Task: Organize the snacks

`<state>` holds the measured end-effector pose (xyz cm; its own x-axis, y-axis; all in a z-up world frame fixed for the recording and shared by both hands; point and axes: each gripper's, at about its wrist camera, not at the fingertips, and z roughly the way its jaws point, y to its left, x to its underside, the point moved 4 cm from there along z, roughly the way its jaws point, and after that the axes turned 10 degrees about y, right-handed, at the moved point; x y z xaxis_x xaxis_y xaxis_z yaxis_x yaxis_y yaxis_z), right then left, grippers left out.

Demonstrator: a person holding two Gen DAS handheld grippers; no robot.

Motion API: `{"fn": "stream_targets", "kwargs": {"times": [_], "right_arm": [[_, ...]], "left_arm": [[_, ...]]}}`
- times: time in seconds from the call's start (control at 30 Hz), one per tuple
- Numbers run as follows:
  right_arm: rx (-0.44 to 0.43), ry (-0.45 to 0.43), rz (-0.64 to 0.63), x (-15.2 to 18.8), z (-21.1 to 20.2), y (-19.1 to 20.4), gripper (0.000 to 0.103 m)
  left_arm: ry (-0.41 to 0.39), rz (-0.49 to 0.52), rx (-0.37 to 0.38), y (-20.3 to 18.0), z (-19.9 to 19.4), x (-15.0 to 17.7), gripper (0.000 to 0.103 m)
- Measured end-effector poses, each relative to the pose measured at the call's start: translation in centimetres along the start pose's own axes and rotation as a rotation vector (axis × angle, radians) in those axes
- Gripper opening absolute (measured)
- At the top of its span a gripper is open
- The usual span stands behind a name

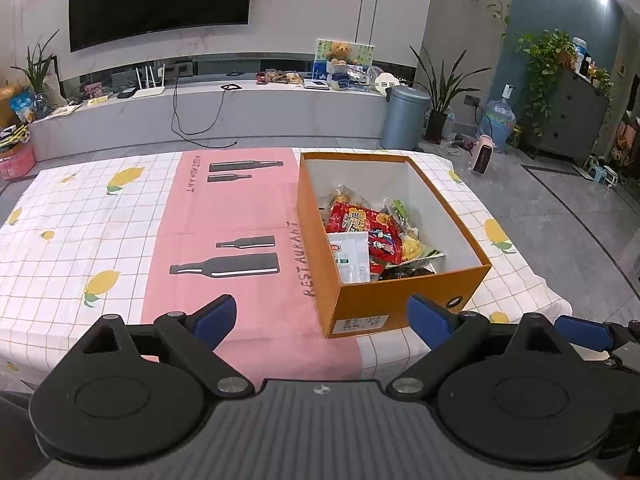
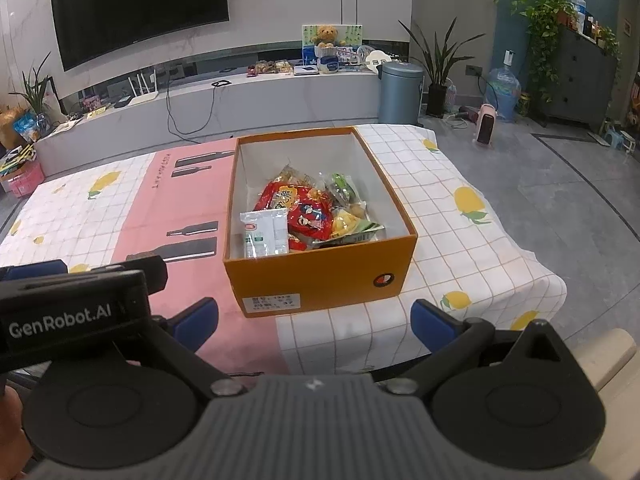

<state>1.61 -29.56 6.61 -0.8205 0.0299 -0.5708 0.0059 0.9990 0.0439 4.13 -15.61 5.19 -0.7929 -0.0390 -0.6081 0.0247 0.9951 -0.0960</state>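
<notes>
Snack packets (image 1: 370, 236) in crinkly red, white, yellow and green wrappers lie heaped inside an open orange cardboard box (image 1: 400, 312) with a white lining, standing on a table under a white grid tablecloth with lemons and a pink bottle-print panel (image 1: 224, 216). In the left wrist view the box sits at about one o'clock from the left gripper (image 1: 320, 320), just ahead of its right blue fingertip. That gripper's jaws are spread wide, holding nothing. In the right wrist view the box (image 2: 316, 280) lies at twelve o'clock, just beyond the right gripper (image 2: 314, 326), whose blue-padded jaws are likewise spread and hold nothing. A white packet (image 2: 266, 236) leans against the near wall, at the heap's nine o'clock side.
</notes>
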Motion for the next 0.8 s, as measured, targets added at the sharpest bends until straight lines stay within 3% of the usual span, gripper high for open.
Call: {"fn": "stream_targets", "kwargs": {"times": [0.8], "right_arm": [[0.034,0.006,-0.023,0.29,0.42,0.74,0.100]], "left_arm": [[0.019,-0.018,-0.017,0.05,0.49,0.21,0.103]]}}
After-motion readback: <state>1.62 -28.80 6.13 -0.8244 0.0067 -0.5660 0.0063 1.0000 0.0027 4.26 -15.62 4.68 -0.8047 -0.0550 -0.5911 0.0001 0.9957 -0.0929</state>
